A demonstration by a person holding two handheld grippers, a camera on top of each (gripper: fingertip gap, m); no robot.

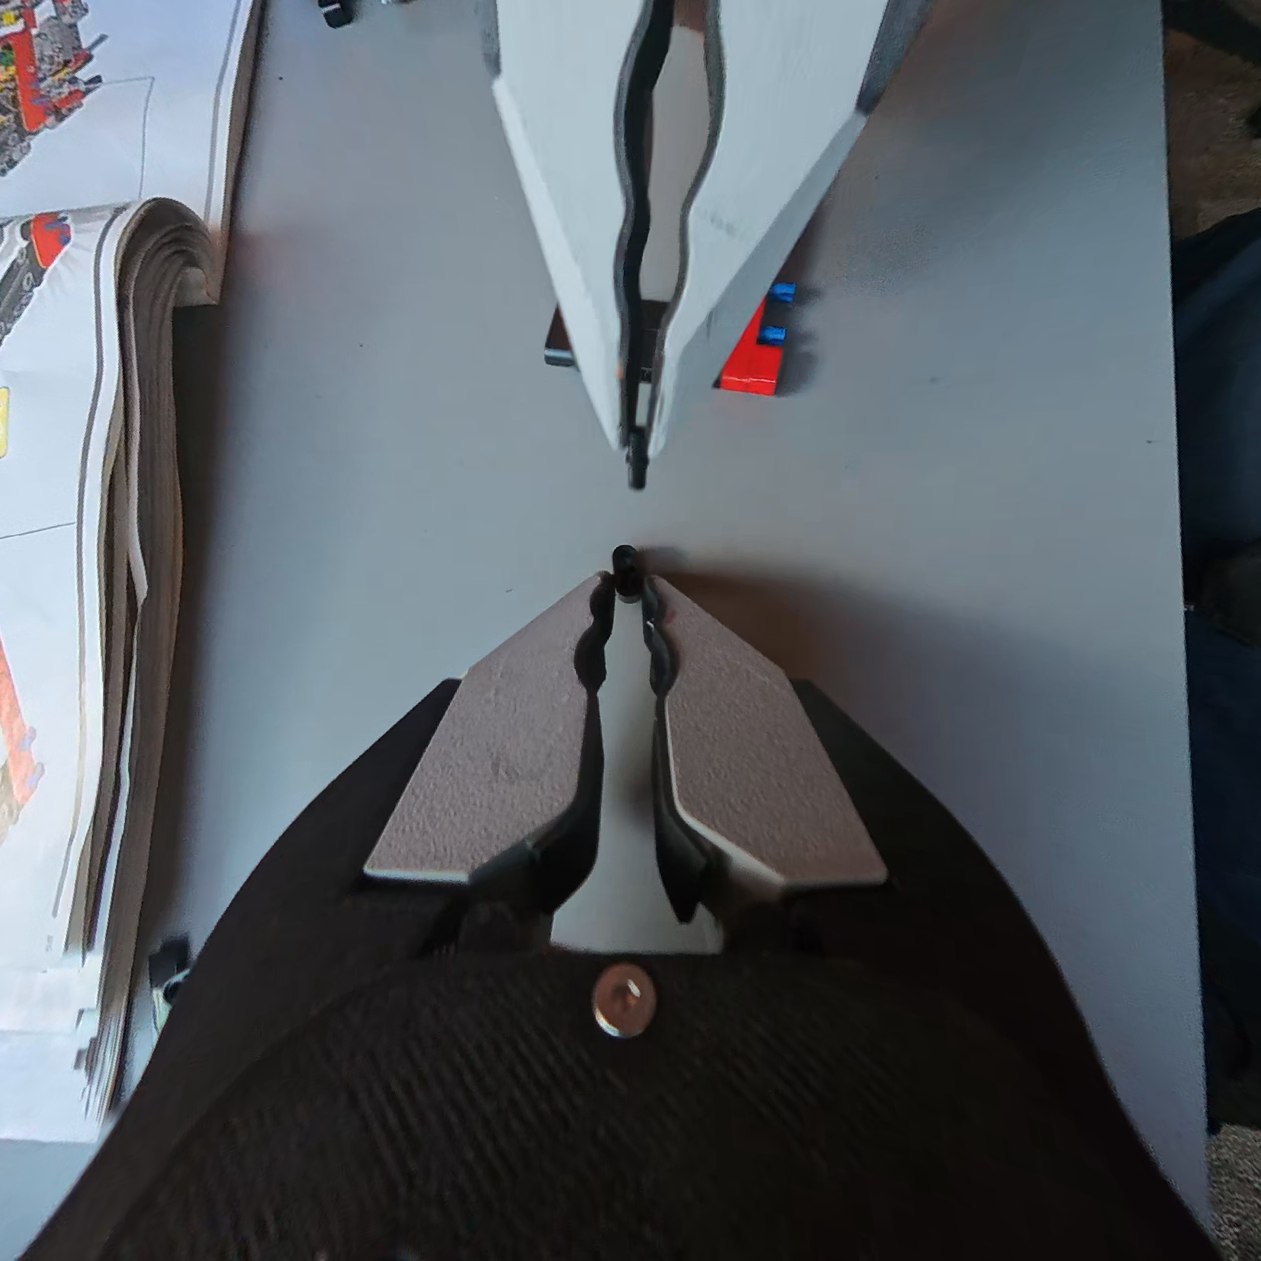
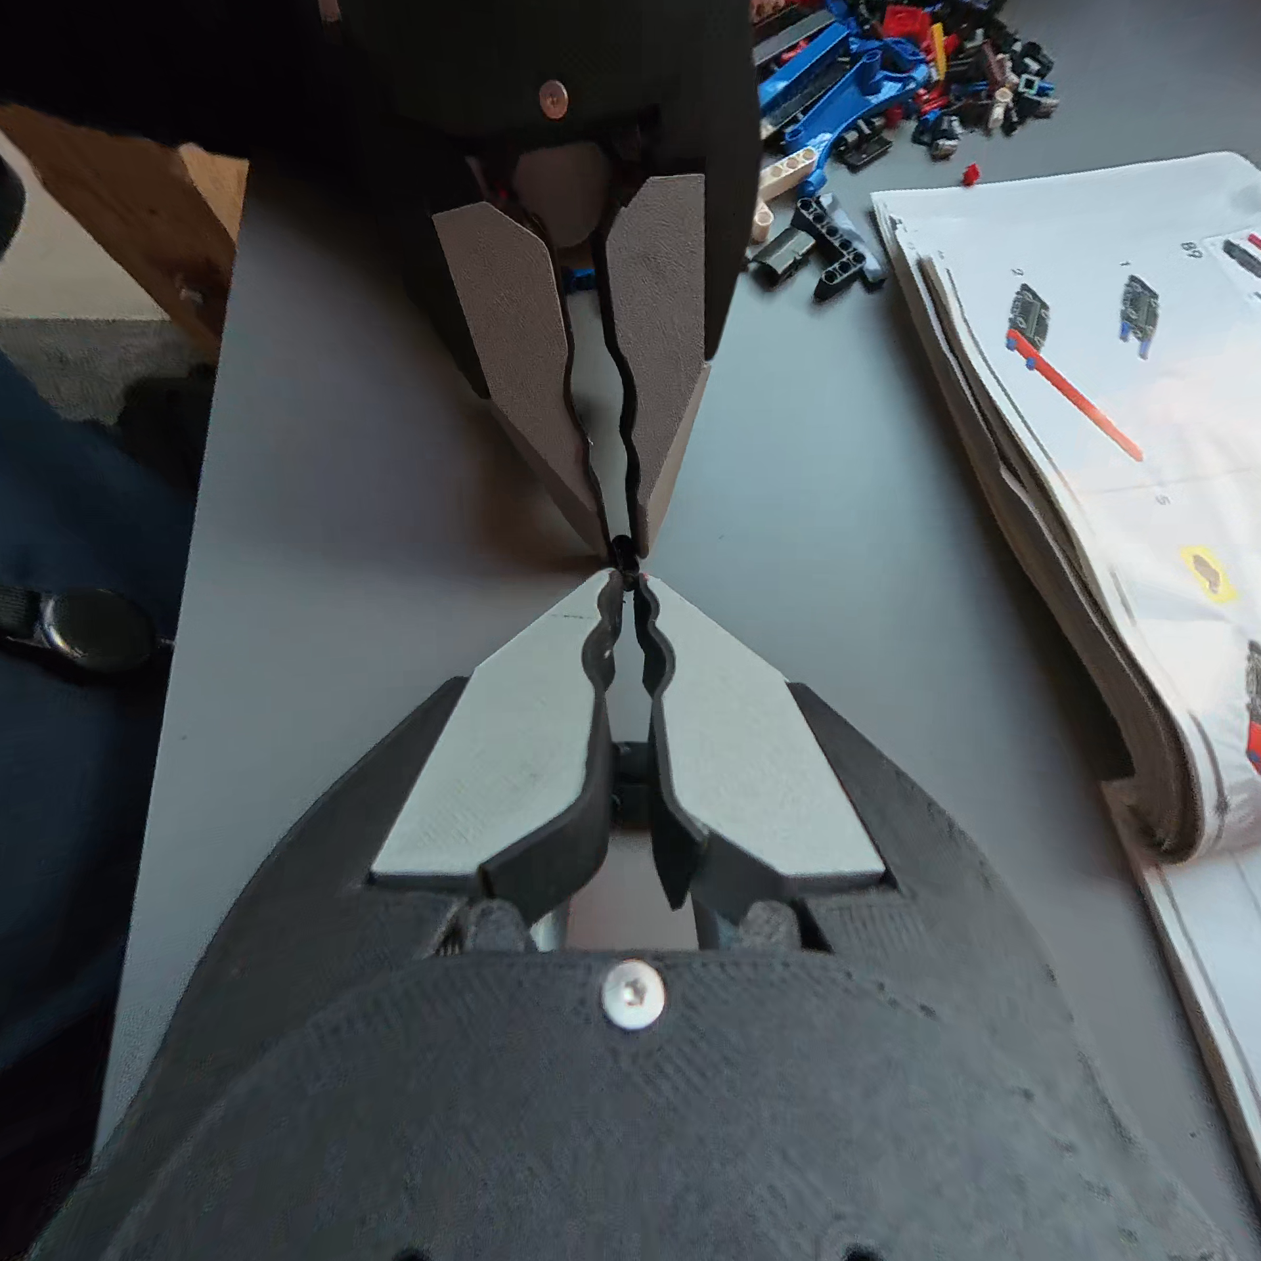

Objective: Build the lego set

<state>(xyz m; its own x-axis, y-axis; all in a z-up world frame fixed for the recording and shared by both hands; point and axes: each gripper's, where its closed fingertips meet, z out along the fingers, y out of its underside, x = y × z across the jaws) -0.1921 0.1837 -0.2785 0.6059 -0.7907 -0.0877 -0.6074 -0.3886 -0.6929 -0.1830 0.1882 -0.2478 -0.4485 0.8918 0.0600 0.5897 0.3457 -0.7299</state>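
In the left wrist view my left gripper (image 1: 624,581) has its brownish fingers shut on a small black pin (image 1: 624,561) that sticks out past the tips, low over the grey table (image 1: 382,423). My right gripper (image 1: 636,443), with white fingers, faces it tip to tip a short way off and is shut on another small black pin (image 1: 636,469). In the right wrist view my right gripper (image 2: 624,581) sits just below the left gripper (image 2: 622,546). The left gripper's black pin (image 2: 622,551) shows between the two sets of tips.
A red beam with blue pins (image 1: 750,355) lies on the table under the right gripper. An open instruction booklet (image 2: 1092,423) lies to one side. A pile of loose blue, black and red pieces (image 2: 887,75) sits beyond it. The table edge (image 1: 1170,546) is close.
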